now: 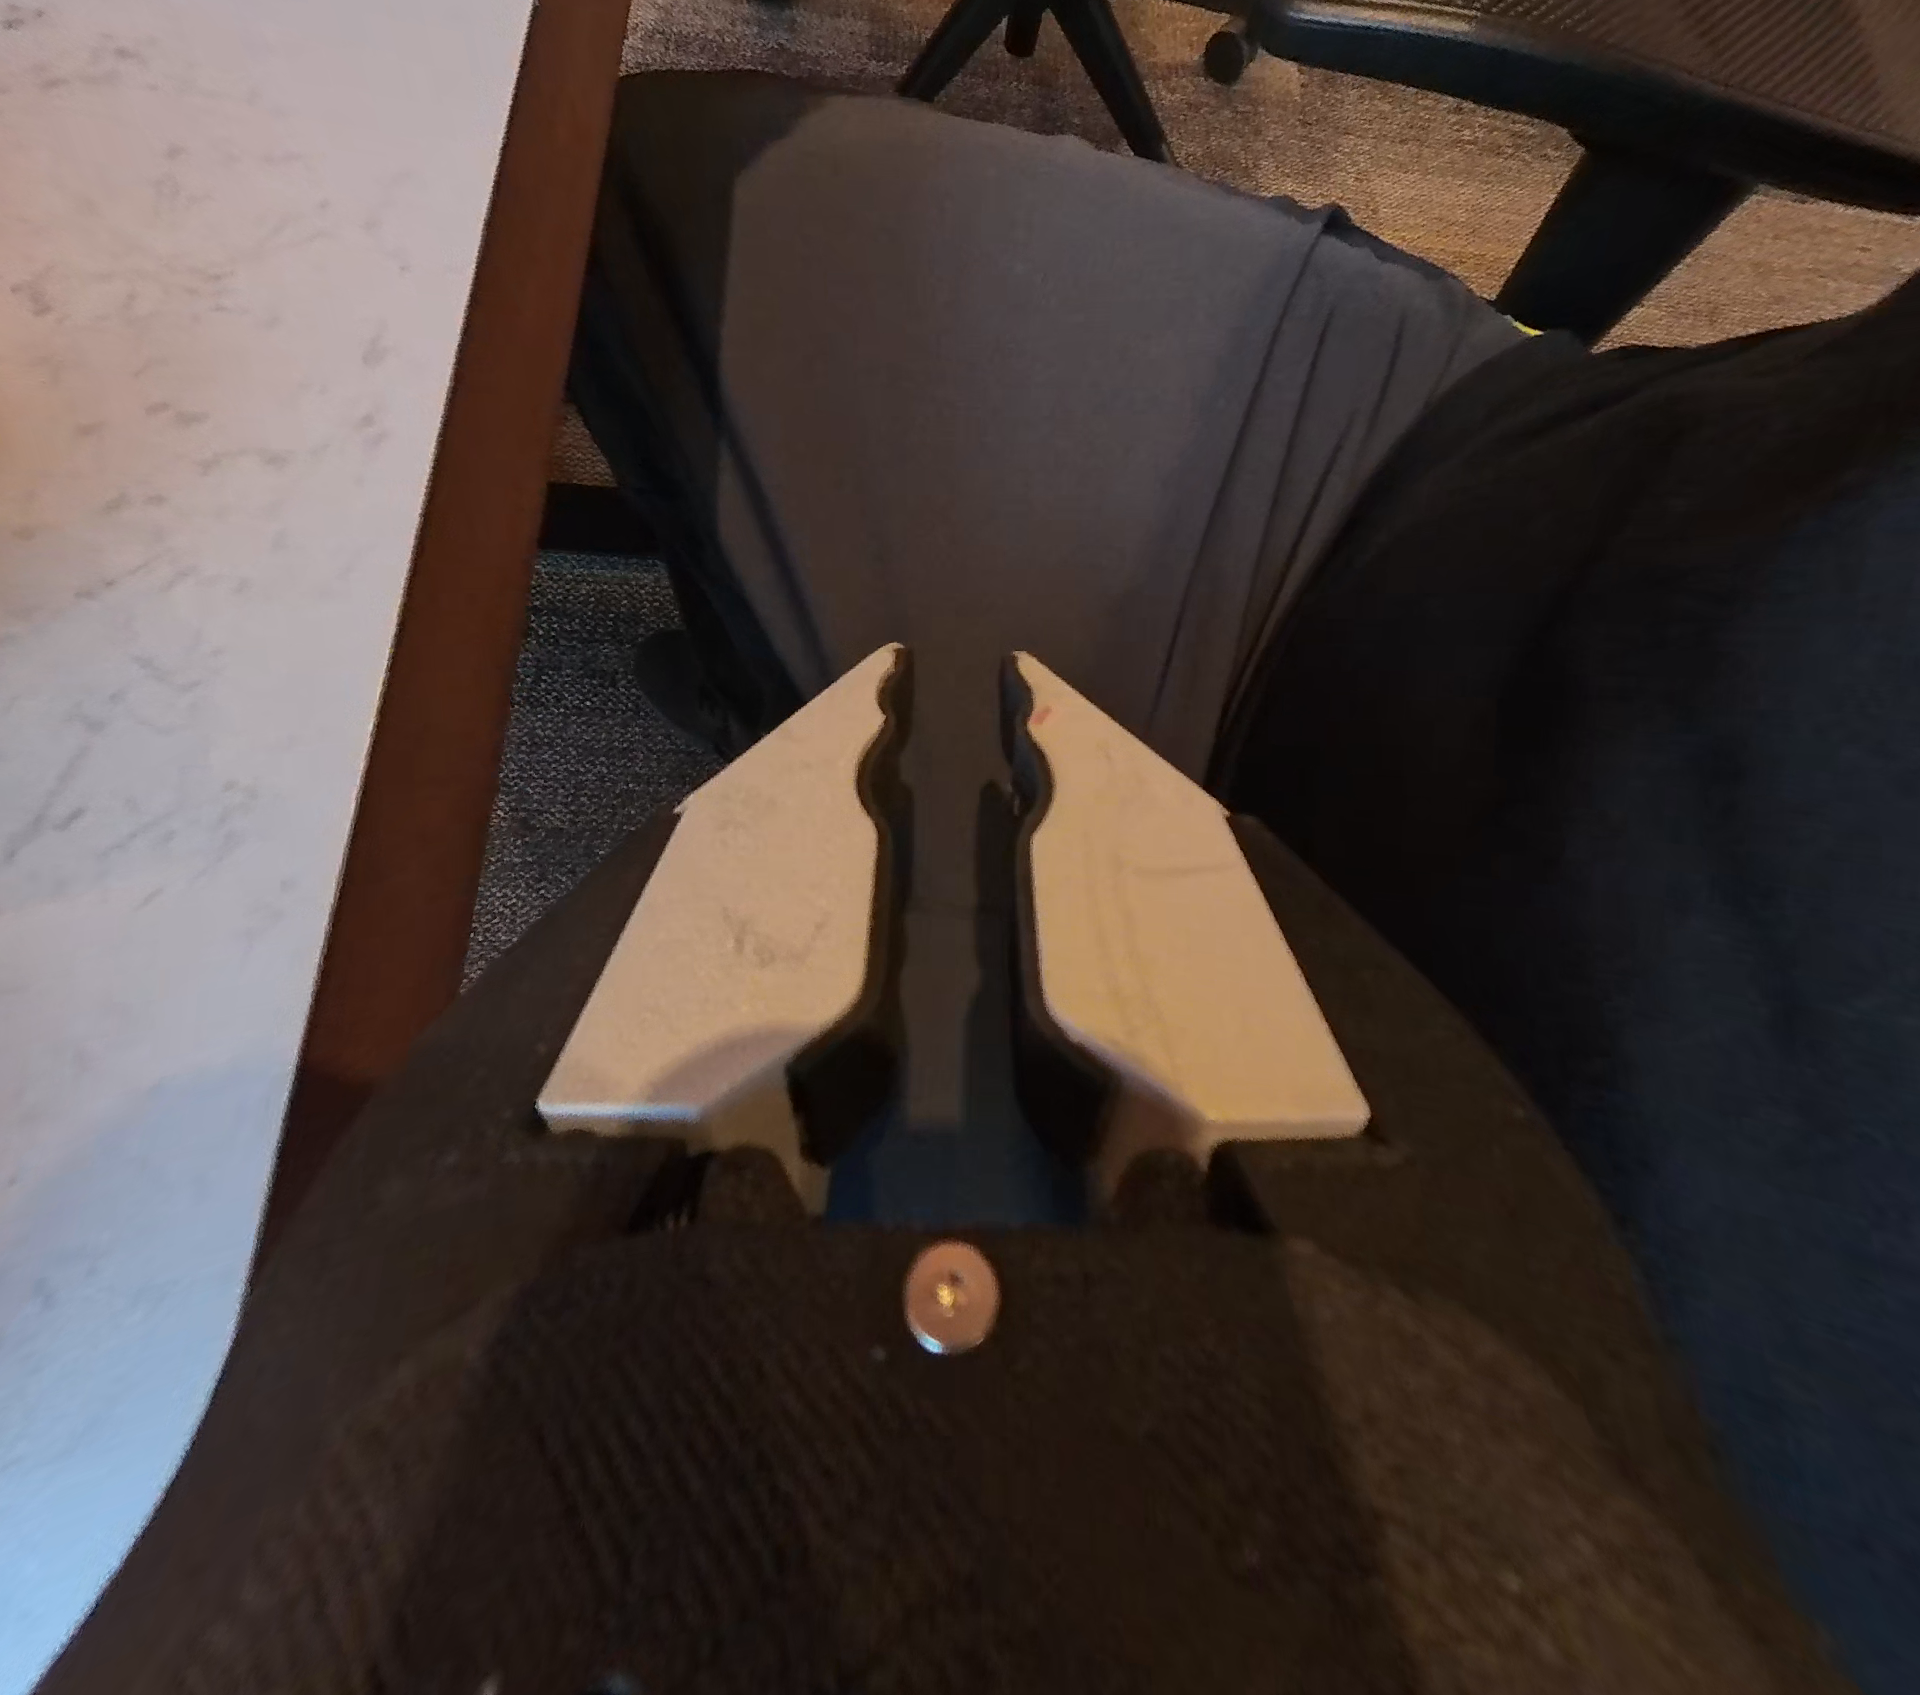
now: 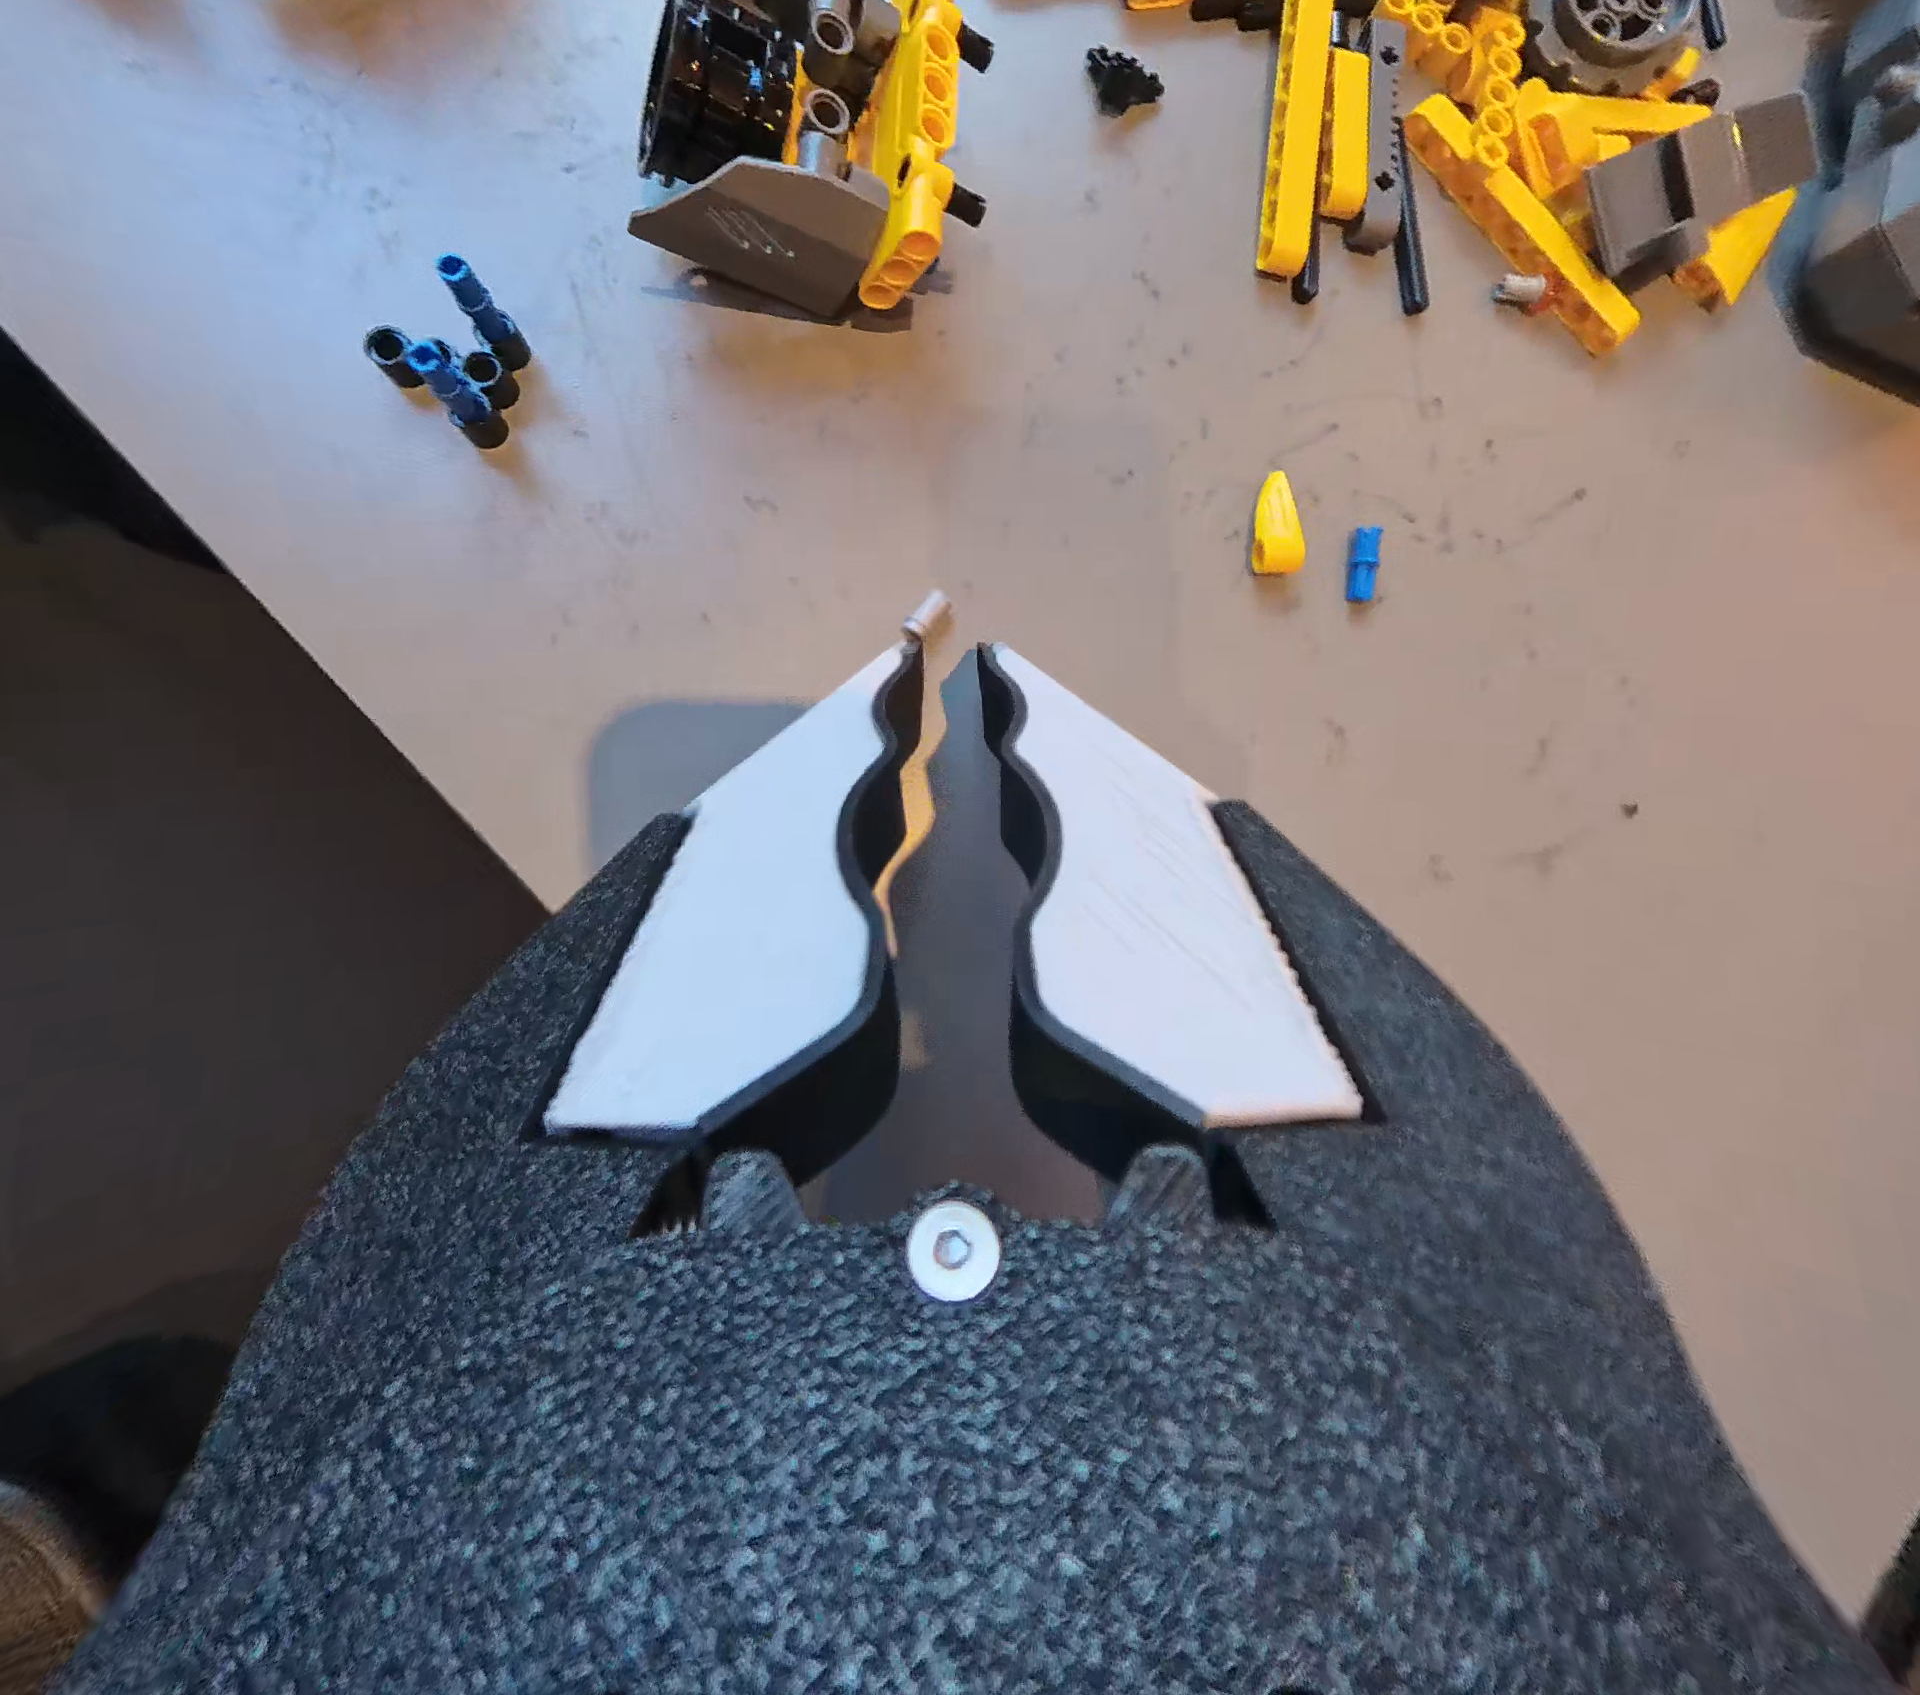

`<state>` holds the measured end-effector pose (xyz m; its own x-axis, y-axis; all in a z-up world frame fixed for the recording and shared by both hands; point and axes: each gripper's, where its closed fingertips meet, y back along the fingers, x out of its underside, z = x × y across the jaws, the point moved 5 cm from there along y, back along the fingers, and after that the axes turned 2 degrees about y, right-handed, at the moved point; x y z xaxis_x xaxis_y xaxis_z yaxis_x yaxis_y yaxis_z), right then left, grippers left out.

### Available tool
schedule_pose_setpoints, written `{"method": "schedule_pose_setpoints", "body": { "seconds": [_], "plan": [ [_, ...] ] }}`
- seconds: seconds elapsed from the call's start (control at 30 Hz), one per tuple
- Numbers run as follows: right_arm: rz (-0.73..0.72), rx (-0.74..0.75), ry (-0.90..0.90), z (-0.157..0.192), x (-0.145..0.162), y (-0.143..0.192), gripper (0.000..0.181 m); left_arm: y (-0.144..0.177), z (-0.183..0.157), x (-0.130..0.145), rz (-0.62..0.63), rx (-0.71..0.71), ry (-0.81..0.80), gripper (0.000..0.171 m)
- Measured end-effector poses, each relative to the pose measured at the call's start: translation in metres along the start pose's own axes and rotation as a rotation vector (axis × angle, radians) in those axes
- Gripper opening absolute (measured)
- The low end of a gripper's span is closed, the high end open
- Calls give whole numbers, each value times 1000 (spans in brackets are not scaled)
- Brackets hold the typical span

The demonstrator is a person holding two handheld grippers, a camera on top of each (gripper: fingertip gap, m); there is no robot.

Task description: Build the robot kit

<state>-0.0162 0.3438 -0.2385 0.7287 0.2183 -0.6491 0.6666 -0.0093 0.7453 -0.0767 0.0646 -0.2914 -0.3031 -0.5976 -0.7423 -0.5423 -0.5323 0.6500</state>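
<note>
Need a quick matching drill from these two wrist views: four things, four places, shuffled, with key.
Things:
1. left gripper
2. small grey pin
3. blue pin
4. black and blue connectors

Places:
A. just beyond the right gripper's fingertips
B. beside the yellow tooth piece
C. off the table, over a person's lap
D. in a cluster near the table's left edge

Pairs: 1-C, 2-A, 3-B, 4-D
</note>
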Motion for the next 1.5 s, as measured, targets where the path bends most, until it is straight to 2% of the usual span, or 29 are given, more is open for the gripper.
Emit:
{"method": "schedule_pose_setpoints", "body": {
  "seconds": [0.2, 0.5, 0.6, 0.73, 0.87, 1.07, 1.2, 1.33, 1.5],
  "plan": [
    [-50, 20, -142, 5, 0, 1, 11, 0, -2, 0, 0, 8, -1, 16],
    [-87, 64, -185, -12, 2, 9, 10, 1, 0, 1, 1, 3, 6, 16],
    [-88, 54, -224, -19, 3, 9, 17, 0, 0, 1, 3, 9, 9, 16],
    [-63, 37, -158, -22, 4, 3, 21, -2, -1, 2, 11, 10, 3, 16],
    [-75, -52, -137, -25, 5, -4, 27, -1, 0, 3, 10, 11, 10, 16],
    [-68, -75, -100, -23, 0, -11, 10, -1, 1, 3, 9, 10, 13, 16],
    [-71, -76, -74, -18, -2, -10, 9, 3, 1, -1, -9, -12, -2, 16],
    [-189, -60, 49, 16, -32, 4, 9, 20, 12, -17, -96, -65, 38, 18],
    [-366, -27, 353, 95, -89, 34, 9, 57, 34, -53, -320, 68, 328, 21]
  ]
}}
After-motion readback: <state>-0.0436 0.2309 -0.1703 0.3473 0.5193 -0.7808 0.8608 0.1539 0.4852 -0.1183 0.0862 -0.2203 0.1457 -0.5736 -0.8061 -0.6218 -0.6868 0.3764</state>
